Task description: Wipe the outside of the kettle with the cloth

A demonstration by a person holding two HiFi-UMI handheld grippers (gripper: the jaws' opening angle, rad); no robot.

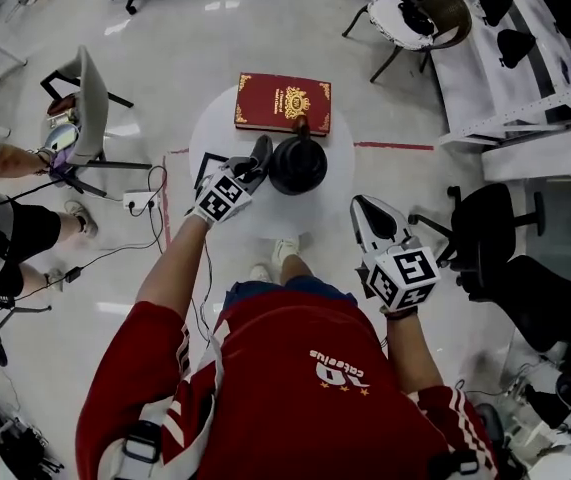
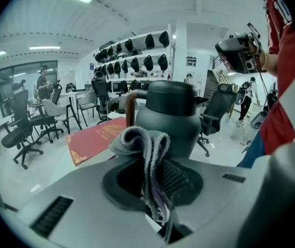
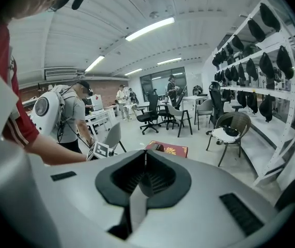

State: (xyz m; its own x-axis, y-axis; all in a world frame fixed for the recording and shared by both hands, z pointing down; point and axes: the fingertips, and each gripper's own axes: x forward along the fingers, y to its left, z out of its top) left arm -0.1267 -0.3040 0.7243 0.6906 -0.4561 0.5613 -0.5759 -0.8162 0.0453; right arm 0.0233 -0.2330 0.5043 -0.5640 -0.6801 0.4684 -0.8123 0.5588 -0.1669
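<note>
A dark kettle (image 1: pixel 297 165) stands upright near the middle of the round white worktop (image 1: pixel 310 211). It is just on the person's side of a red book (image 1: pixel 283 102) that lies flat at the far edge. The left gripper (image 1: pixel 256 160) reaches in from the kettle's left, and its jaws pinch a grey cloth (image 2: pixel 139 143). The cloth's folded top bulges above the jaws, and a frayed end hangs down between them. In the left gripper view the cloth sits right in front of the kettle's lower body, beside its brown handle (image 2: pixel 129 107). Whether the fabric actually presses on the kettle's side cannot be told. The right gripper (image 1: pixel 367 211) is held off the worktop's right edge, over the floor and near the person's body, well apart from the kettle. Its jaws are pressed together with nothing between them.
</note>
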